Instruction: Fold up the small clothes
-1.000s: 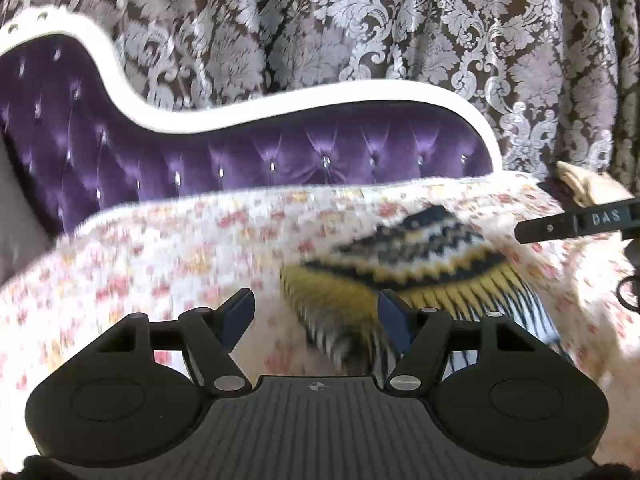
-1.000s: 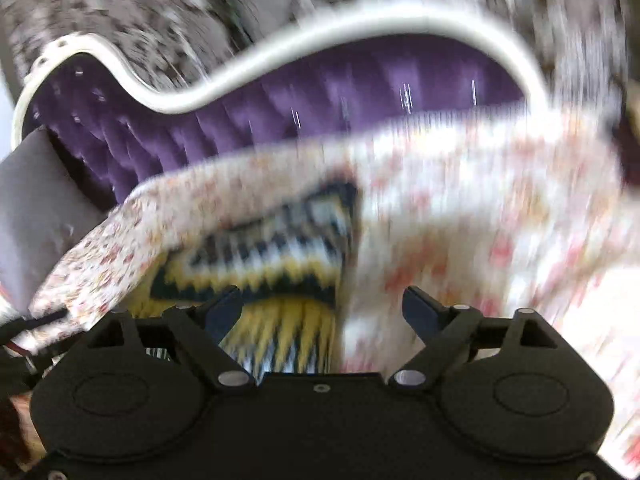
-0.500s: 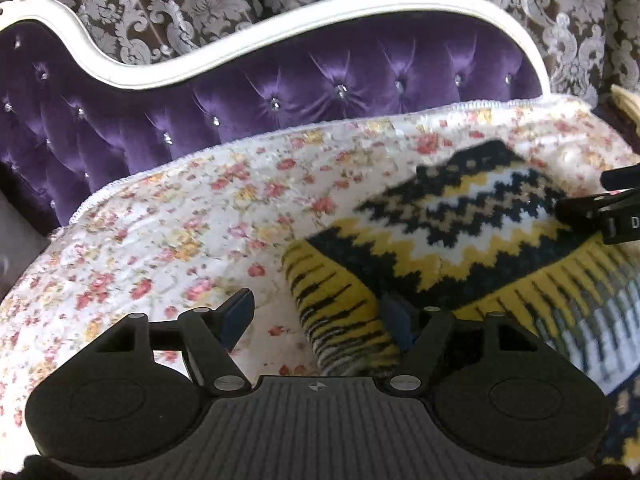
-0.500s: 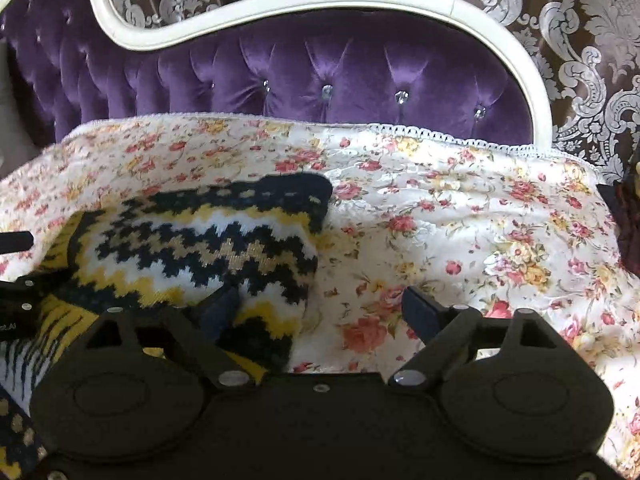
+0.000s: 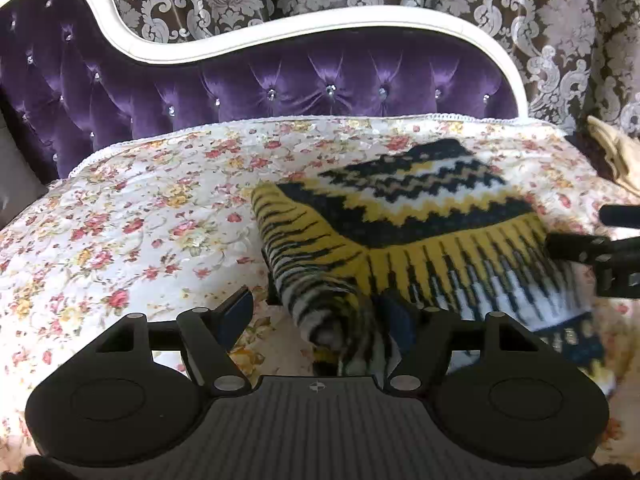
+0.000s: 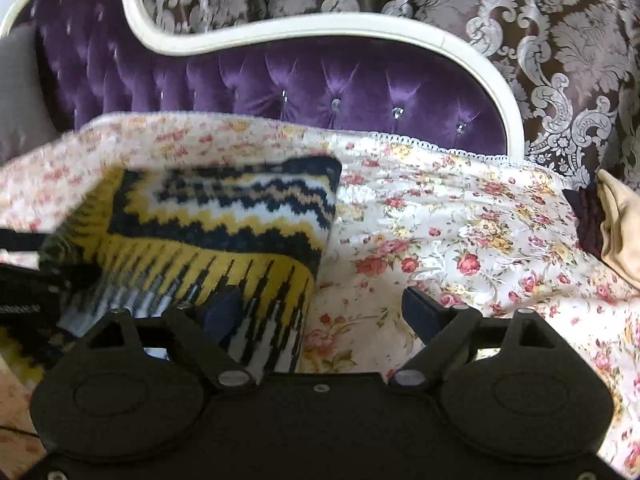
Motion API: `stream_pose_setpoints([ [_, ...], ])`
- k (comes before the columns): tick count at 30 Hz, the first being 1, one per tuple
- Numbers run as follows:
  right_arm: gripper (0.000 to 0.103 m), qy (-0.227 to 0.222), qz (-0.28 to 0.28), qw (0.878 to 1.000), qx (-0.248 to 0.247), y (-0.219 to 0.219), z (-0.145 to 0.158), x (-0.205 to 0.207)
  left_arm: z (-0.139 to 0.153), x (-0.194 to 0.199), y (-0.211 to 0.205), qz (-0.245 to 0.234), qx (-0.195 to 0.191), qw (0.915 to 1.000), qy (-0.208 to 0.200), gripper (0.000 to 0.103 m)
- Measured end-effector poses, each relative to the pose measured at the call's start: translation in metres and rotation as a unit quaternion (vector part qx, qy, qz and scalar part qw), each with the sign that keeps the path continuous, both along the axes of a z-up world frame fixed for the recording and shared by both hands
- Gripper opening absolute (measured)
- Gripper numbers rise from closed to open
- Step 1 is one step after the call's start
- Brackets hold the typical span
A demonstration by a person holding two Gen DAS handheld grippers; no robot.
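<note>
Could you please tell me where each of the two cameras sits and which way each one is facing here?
Left wrist view: sits on the left tool, looking forward and down at the knitted garment on the floral cover; its own open fingers show, one beside the garment's left edge, and the right tool enters at the picture's right.
Right wrist view: sits on the right tool, facing likewise; open fingers straddle the garment's right edge.
Shared: garment, cover, purple tufted backrest, patterned curtain.

Both wrist views look low and close across the floral bedspread (image 5: 140, 220) toward the purple headboard (image 6: 320, 80).
</note>
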State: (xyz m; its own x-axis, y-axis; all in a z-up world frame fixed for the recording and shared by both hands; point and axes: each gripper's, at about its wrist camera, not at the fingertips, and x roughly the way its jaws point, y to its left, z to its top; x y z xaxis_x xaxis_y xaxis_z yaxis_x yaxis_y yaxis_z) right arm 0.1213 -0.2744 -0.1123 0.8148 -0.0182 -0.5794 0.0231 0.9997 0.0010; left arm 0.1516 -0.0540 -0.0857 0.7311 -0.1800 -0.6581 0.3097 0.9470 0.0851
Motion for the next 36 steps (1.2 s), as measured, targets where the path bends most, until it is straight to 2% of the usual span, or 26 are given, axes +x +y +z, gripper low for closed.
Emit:
stream_pose_setpoints([
  [2, 0.092, -0.031, -0.004, 0.999, 0.007, 0.000, 0.016, -0.017, 0.008, -0.008, 0.002, -0.001, -0.006, 0.9999, 0.009, 0.070],
  [3, 0.102, -0.045, -0.007, 0.999, 0.010, 0.001, 0.021, -0.026, 0.011, -0.014, 0.003, 0.001, -0.011, 0.9999, 0.011, 0.071],
  [5, 0.103, -0.072, -0.012, 0.997, 0.022, 0.004, 0.035, -0.048, 0.019, -0.029, 0.006, 0.004, -0.023, 0.9997, 0.007, 0.071],
  [9, 0.103, -0.082, -0.013, 0.996, 0.036, 0.010, 0.050, -0.079, 0.032, -0.059, 0.007, 0.011, -0.040, 0.9992, -0.001, 0.071],
  [12, 0.103, -0.085, -0.006, 0.995, 0.052, 0.013, 0.056, -0.098, 0.037, -0.080, 0.008, 0.016, -0.041, 0.9990, 0.001, 0.071],
  [20, 0.103, -0.087, -0.006, 0.992, 0.086, 0.024, 0.058, -0.136, 0.045, -0.133, 0.006, 0.036, -0.012, 0.9991, -0.020, 0.071],
  [26, 0.103, -0.056, -0.039, 0.993, 0.098, 0.035, 0.052, -0.151, 0.049, -0.154, 0.014, 0.056, -0.030, 0.9977, -0.021, 0.070],
  [29, 0.103, -0.047, -0.062, 0.993, 0.090, 0.040, 0.049, -0.159, 0.049, -0.160, 0.017, 0.073, -0.032, 0.9966, -0.022, 0.070],
  [32, 0.103, -0.063, -0.073, 0.993, 0.071, 0.046, 0.049, -0.169, 0.047, -0.163, 0.018, 0.078, -0.029, 0.9964, -0.019, 0.070],
  [36, 0.102, -0.050, -0.048, 0.996, 0.051, 0.051, 0.051, -0.172, 0.046, -0.168, 0.019, 0.073, -0.033, 0.9967, -0.013, 0.070],
])
